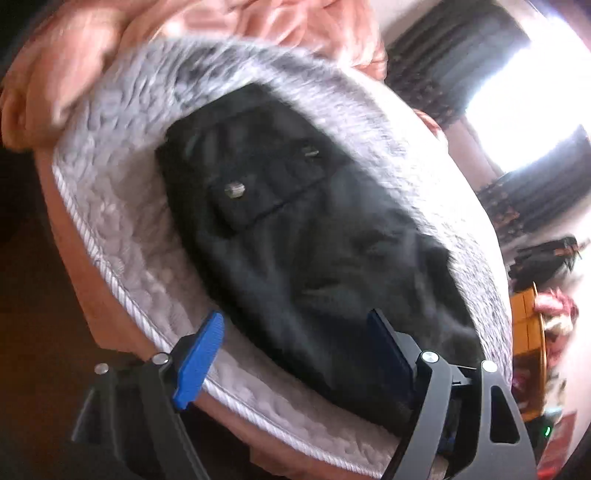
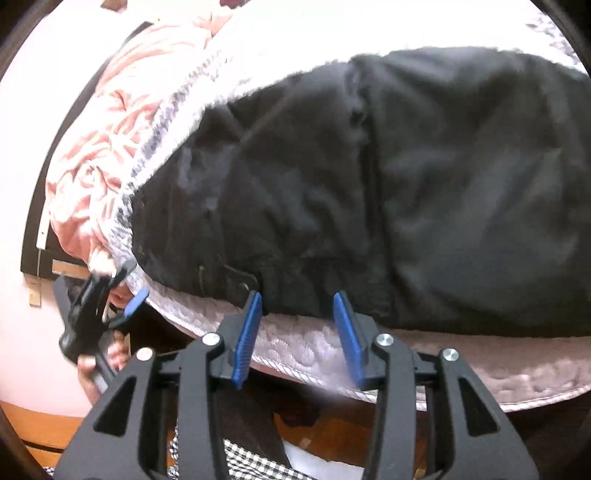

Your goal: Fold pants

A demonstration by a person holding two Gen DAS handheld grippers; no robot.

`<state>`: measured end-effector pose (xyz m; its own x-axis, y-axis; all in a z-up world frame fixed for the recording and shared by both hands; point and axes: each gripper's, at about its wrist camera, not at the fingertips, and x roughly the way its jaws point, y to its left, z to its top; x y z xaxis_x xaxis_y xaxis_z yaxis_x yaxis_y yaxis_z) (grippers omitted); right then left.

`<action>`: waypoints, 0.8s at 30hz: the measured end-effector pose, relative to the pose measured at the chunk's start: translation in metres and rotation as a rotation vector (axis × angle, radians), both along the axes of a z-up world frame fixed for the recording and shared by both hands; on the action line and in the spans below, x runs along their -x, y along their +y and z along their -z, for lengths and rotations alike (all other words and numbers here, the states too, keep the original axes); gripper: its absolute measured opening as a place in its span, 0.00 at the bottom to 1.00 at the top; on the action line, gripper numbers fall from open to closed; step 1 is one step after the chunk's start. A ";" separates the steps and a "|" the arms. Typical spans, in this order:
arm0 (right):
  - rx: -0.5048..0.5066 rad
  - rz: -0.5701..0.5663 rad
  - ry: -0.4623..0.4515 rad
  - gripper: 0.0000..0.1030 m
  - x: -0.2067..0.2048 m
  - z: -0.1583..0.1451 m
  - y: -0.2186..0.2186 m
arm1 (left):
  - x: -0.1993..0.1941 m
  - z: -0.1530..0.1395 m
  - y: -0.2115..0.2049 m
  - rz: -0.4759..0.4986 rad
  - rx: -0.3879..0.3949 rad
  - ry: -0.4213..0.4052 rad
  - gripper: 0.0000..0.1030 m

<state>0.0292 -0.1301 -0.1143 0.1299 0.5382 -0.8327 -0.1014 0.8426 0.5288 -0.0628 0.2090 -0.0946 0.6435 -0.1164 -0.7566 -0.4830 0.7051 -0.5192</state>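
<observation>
Black pants (image 1: 314, 240) lie folded in a compact bundle on a grey fuzzy blanket (image 1: 110, 184), a pocket flap with two metal snaps (image 1: 234, 191) facing up. My left gripper (image 1: 295, 315) hovers open and wide over the near end of the bundle, holding nothing. In the right wrist view the pants (image 2: 424, 184) fill the middle. My right gripper (image 2: 297, 299) is open at their near hem, pads apart and not pressing the cloth. The left gripper (image 2: 127, 286) shows at the left edge of the blanket (image 2: 295, 350), held by a hand (image 2: 118, 350).
A crumpled pink sheet (image 2: 110, 147) is bunched beyond the blanket, also seen as pink cloth (image 1: 221, 22). The blanket's corded edge (image 1: 110, 277) drops off to dark floor. A bright window (image 1: 535, 92), dark curtains and orange furniture (image 1: 524, 325) stand at the right. Checked fabric (image 2: 240, 458) lies below.
</observation>
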 end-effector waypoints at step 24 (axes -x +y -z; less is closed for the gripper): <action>-0.089 0.168 0.164 0.11 0.005 0.048 -0.044 | -0.073 0.036 -0.147 0.384 -0.106 0.085 0.76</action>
